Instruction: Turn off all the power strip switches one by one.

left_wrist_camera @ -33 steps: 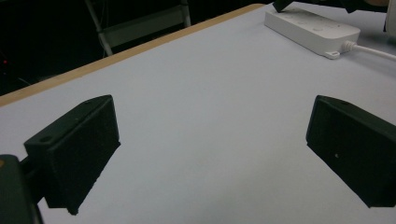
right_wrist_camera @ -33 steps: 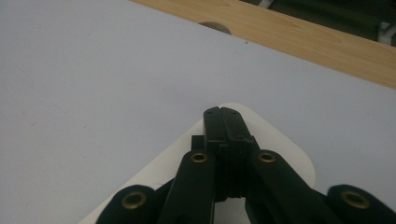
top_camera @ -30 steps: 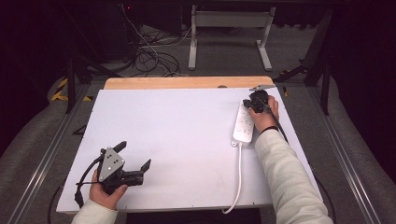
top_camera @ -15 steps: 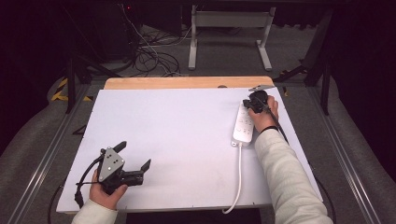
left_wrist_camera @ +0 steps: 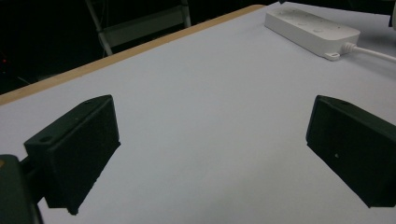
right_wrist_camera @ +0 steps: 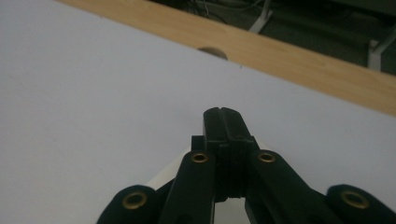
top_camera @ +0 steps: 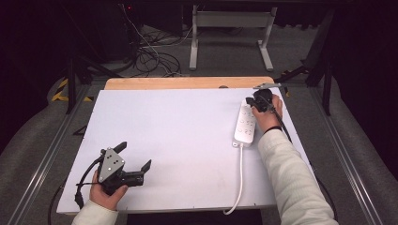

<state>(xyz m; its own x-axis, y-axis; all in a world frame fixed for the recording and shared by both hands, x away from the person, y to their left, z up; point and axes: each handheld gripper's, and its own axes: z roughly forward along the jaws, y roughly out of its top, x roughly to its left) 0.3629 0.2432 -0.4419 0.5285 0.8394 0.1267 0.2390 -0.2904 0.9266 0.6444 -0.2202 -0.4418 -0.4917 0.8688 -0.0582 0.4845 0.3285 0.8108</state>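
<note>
- Power strip [top_camera: 246, 123]: white, lies flat on the counter [top_camera: 178, 140], lengthwise toward the far wooden edge [top_camera: 187, 83].
- Its white cord [top_camera: 240, 180] leaves the near end of the power strip and runs off the counter's near edge.
- Right claw [top_camera: 259, 99]: sits at the far end of the power strip, held by the right hand [top_camera: 268, 112]. In the high view the hand covers most of it.
- Right gripper view: the right claw [right_wrist_camera: 223, 140] has its jaws pressed together, no gap between them. A pale edge of the power strip [right_wrist_camera: 168, 175] shows just under the jaws. Whether the tips touch the strip, cannot tell.
- Beyond the shut jaws: bare white counter, then the wooden edge [right_wrist_camera: 280, 51] with a small round notch [right_wrist_camera: 212, 51].
- Left claw [top_camera: 136, 161]: well apart from the power strip, toward the counter's near left corner, held in the left hand [top_camera: 109, 192]. Grey three-cornered plate [top_camera: 111, 164] on top.
- Left gripper view: the left claw [left_wrist_camera: 210, 154] has its jaws spread wide, nothing between them but bare counter.
- From that view the power strip [left_wrist_camera: 312, 28] lies far off, cord [left_wrist_camera: 371, 52] trailing from its end.
</note>
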